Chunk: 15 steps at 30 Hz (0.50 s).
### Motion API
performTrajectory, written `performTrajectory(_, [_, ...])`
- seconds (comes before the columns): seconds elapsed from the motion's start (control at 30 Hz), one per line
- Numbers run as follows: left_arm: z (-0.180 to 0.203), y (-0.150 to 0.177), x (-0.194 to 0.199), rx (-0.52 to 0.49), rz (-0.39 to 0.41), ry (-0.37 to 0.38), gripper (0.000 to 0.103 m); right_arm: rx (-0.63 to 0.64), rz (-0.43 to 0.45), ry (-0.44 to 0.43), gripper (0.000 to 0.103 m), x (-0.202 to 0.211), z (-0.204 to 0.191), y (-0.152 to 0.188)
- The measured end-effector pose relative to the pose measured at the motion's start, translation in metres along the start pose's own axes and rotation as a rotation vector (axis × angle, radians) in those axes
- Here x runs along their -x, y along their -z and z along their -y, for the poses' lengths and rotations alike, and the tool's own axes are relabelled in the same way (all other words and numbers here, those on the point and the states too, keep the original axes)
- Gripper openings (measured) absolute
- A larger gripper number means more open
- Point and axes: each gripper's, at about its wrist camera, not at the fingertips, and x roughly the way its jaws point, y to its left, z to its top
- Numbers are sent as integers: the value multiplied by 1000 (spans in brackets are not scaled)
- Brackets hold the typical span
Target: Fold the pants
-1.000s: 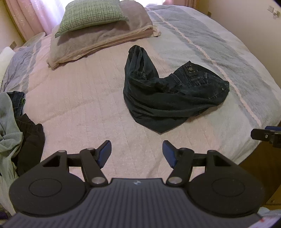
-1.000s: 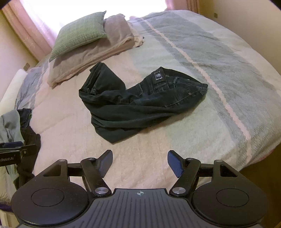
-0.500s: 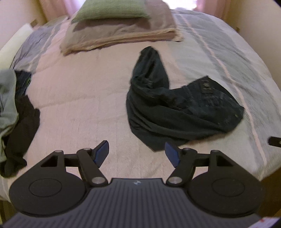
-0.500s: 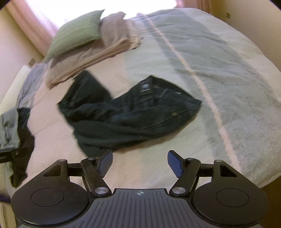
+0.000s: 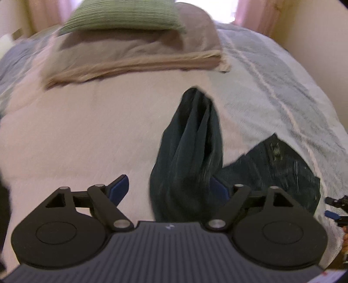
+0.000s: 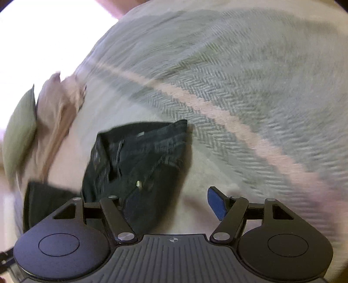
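the dark jeans [image 5: 191, 156] lie crumpled on the bed [image 5: 76, 135], a leg bunched between the released left tongs [image 5: 168, 187]. the right tongs [image 6: 174, 202], also spread wide, hover with the waistband just ahead of their left finger. beyond the left tongs, a green cushion [image 5: 124, 17] tops a beige pillow [image 5: 134, 50] before pink curtains [image 5: 248, 13].

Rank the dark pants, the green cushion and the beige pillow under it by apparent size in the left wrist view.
1. beige pillow: widest patch.
2. dark pants: similar spread, but far nearer the camera and partly hidden by the left gripper, so its order against the pillow is unsure.
3. green cushion: smallest, cropped at the top.
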Motion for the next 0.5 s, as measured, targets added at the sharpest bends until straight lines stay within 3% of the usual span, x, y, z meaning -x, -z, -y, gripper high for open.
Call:
performTrajectory(0.17, [11,-46,-63,-127,11,20,85,-169,50,-44,66,-45,17,-1])
performTrajectory(0.2, [12,-52,-78,-139,-3,29,80,-203,69,-81,66,-50,20,-1])
performTrajectory(0.23, [13,-57,-92,-143,-20,42,62,-227,90,-112,66,-53,21,0])
performTrajectory(0.27, [12,-59,-104,-145,-37,55,43,-239,95,-131,62,-57,21,1])
performTrajectory(0.3, [11,-60,-115,-140,-59,75,7,-230,81,-143,43,-62,18,-1])
performTrajectory(0.33, [8,-61,-121,-111,-67,86,6,-200,67,-163,1,-65,13,-2])
performTrajectory(0.4, [-1,-60,-119,-46,-47,99,5,-145,97,-162,0,-58,-1,-8])
performTrajectory(0.5, [-26,-66,-90,94,43,68,4,-72,204,-269,0,-23,-27,-32])
